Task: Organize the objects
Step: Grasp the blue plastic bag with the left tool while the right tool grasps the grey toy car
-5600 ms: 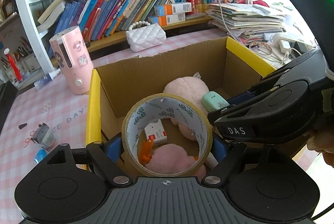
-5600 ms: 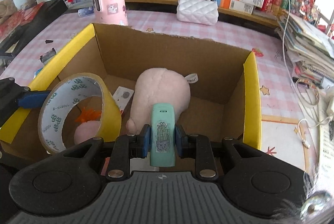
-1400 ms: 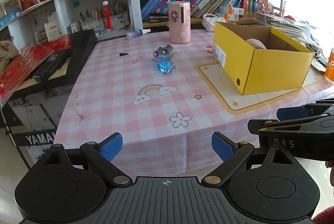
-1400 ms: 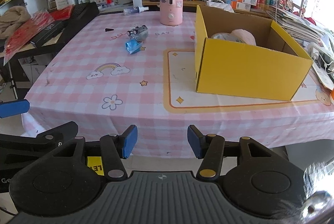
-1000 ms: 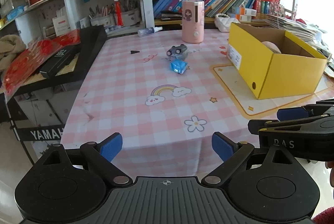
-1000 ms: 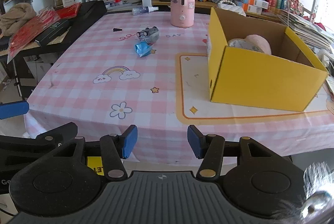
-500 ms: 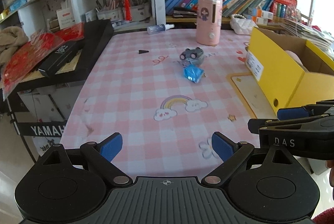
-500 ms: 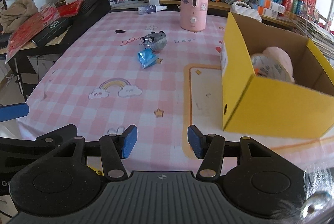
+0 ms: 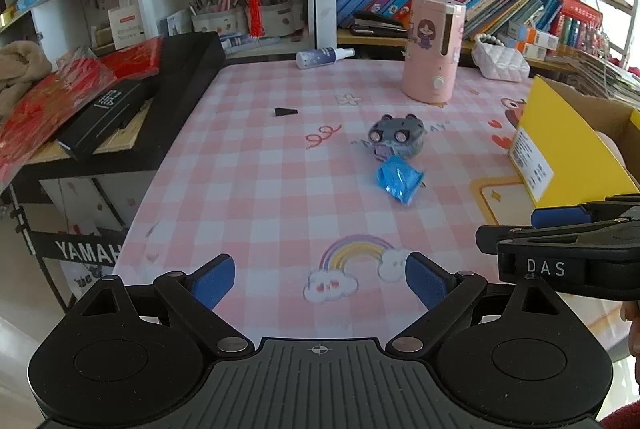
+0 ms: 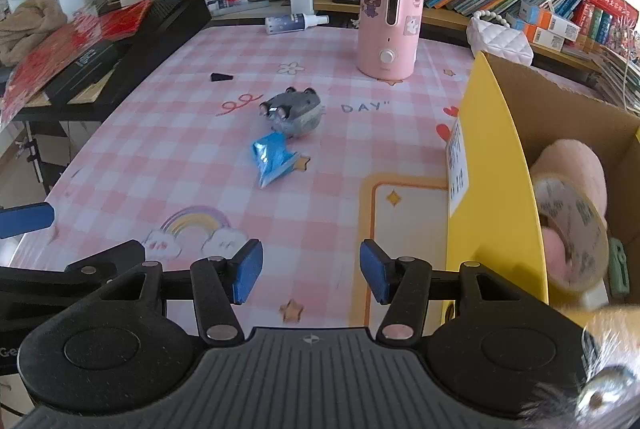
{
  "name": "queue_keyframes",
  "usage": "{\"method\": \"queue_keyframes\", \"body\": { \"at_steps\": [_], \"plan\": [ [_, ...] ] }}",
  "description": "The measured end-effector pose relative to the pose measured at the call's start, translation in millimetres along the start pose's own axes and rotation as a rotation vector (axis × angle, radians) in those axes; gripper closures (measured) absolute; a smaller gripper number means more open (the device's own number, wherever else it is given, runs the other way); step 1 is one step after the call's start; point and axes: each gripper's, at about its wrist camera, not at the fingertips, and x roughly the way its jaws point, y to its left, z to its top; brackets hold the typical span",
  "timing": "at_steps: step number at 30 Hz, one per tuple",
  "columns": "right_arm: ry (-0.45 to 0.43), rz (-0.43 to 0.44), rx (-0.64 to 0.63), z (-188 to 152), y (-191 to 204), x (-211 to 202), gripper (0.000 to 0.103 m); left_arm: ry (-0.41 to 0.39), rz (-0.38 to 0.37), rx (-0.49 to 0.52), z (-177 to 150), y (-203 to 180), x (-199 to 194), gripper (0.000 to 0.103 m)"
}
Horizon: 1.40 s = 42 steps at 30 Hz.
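Now you are between loads: your left gripper (image 9: pixel 319 281) stands wide and empty, your right gripper (image 10: pixel 311 271) half-open and empty. Next, reach the blue packet (image 10: pixel 272 157) just beside the grey toy (image 10: pixel 294 109), then carry it to the yellow box (image 10: pixel 500 189).

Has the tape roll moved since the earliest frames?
Yes. The tape roll, then held in the left gripper above the box, now lies inside the box against the pink plush.
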Motion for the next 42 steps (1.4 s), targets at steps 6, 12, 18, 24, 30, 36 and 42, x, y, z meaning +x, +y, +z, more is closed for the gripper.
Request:
{"method": "queue_keyframes", "body": {
  "at_steps": [6,12,18,24,30,36,42],
  "plan": [
    [-0.001,-0.005,0.014,20.2,-11.1,19.8,0.051,0.013,0.006,-0.007,15.6,-1.2,22.0,0.01],
    [-0.048,-0.032,0.065,50.7,-29.5,32.1,0.051,0.018,-0.024,0.014,30.7,-11.5,46.0,0.01],
    [-0.075,-0.033,0.083,80.5,-40.4,44.3,0.051,0.02,-0.059,0.042,45.5,-28.8,74.8,0.011],
    [-0.093,-0.029,0.078,101.4,-45.7,53.4,0.051,0.028,-0.083,0.064,57.0,-45.7,101.5,0.019],
    [-0.102,-0.022,0.069,109.8,-49.2,58.2,0.048,0.027,-0.088,0.053,59.3,-51.0,112.5,0.024],
    [-0.087,-0.009,0.068,113.0,-50.3,67.7,0.045,0.034,-0.089,0.041,54.5,-52.9,118.9,0.029],
    [-0.078,0.003,0.059,115.0,-48.4,74.2,0.045,0.044,-0.095,0.068,53.8,-62.0,127.1,0.041]
  ]
}}
